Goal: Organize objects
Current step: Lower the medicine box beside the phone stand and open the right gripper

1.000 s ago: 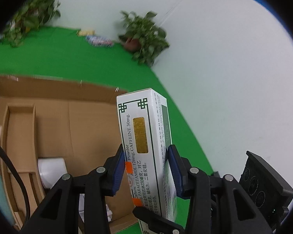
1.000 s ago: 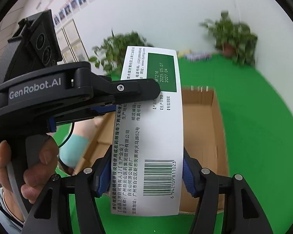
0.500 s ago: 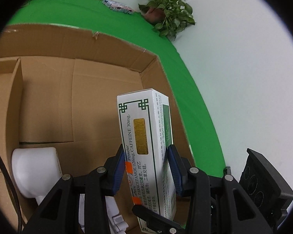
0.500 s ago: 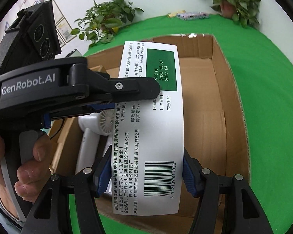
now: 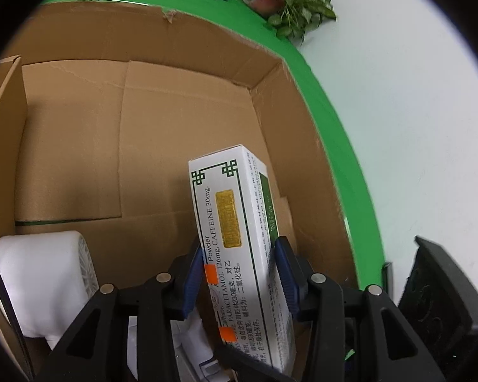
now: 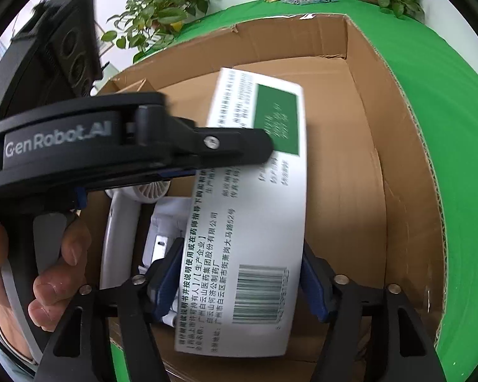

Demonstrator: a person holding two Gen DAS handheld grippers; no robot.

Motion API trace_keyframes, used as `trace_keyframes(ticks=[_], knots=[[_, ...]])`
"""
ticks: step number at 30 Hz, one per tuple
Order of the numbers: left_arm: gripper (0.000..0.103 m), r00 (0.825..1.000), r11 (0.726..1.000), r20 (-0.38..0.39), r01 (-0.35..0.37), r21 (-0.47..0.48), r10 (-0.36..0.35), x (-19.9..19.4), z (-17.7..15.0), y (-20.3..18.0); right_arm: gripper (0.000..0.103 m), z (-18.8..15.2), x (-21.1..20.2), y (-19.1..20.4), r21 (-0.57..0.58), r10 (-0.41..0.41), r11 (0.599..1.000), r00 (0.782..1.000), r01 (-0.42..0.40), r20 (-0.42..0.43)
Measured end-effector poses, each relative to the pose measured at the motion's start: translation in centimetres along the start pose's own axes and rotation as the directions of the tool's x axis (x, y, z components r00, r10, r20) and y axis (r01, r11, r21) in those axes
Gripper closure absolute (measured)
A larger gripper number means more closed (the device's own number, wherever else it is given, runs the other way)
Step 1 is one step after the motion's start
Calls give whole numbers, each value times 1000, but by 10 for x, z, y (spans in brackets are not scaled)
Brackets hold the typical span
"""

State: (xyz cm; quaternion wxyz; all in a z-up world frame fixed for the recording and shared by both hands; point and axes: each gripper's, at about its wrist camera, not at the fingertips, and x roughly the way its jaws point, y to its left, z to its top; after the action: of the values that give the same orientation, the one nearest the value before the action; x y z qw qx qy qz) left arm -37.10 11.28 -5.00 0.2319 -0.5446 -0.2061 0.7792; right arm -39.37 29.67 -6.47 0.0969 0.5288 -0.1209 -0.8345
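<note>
Both tongs have dropped from above the green table down into the cardboard box, whose walls now ring the white medicine carton. On the left, a white fan lies on the box floor, and the left tongs are clamped on the carton's narrow sides, carton upright between the blue pads. Further right, the right tongs are opening around the carton's barcode face, now tilted, pads seemingly just off it.
</note>
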Motion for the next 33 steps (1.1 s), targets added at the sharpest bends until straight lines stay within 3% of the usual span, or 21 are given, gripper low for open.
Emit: trace_keyframes(ticks=[17, 23, 33], knots=[[56, 1000, 1000, 12, -16, -2, 16, -27, -3, 1, 26, 0, 2, 5, -17, -51, 999, 999, 51, -14], [56, 1000, 1000, 1, -13, 15, 13, -23, 1, 0, 26, 2, -13, -5, 26, 21, 999, 1000, -21, 21], [56, 998, 1000, 55, -17, 7, 17, -35, 1, 1, 49, -4, -24, 11, -20, -56, 998, 996, 57, 75]])
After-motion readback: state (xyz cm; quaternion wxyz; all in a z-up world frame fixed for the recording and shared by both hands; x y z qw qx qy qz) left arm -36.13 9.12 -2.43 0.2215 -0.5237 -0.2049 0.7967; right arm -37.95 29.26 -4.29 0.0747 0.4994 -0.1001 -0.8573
